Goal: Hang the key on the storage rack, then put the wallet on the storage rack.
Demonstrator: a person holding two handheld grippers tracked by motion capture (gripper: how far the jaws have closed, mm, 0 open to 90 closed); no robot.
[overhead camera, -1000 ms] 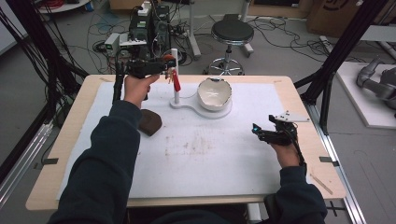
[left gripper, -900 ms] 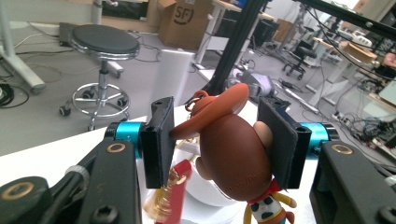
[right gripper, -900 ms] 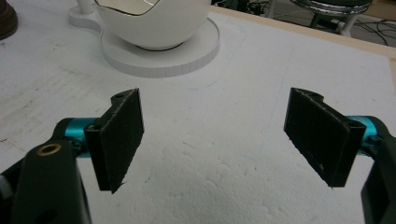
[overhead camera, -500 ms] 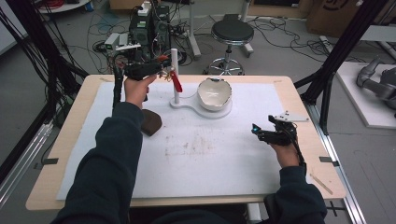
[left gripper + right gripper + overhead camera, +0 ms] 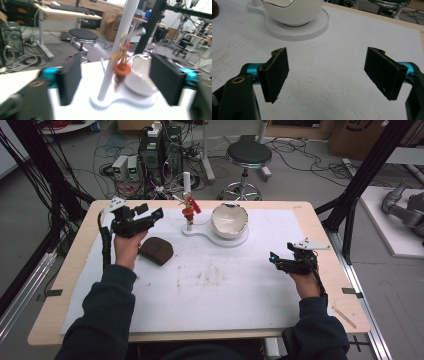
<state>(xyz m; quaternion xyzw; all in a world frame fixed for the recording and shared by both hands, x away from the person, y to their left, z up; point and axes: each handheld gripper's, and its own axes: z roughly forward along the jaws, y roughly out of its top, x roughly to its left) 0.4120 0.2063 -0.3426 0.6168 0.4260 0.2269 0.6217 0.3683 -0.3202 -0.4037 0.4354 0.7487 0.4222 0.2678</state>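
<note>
Now your left gripper [image 5: 142,220] is up at the far left of the worktop [image 5: 225,295], with its fingers spread wide and nothing between them. It points at the white post [image 5: 117,47] on the white stand [image 5: 210,232]. A little red and gold charm [image 5: 121,68] hangs by that post. It looks light and small, and it may swing, so I think you should take it softly by its round red part. The white bowl [image 5: 229,220] beside it looks easy to break. Your right gripper [image 5: 292,264] sits at the near right, fingers spread, holding nothing. A brown lump [image 5: 156,251] lies near your left hand.
</note>
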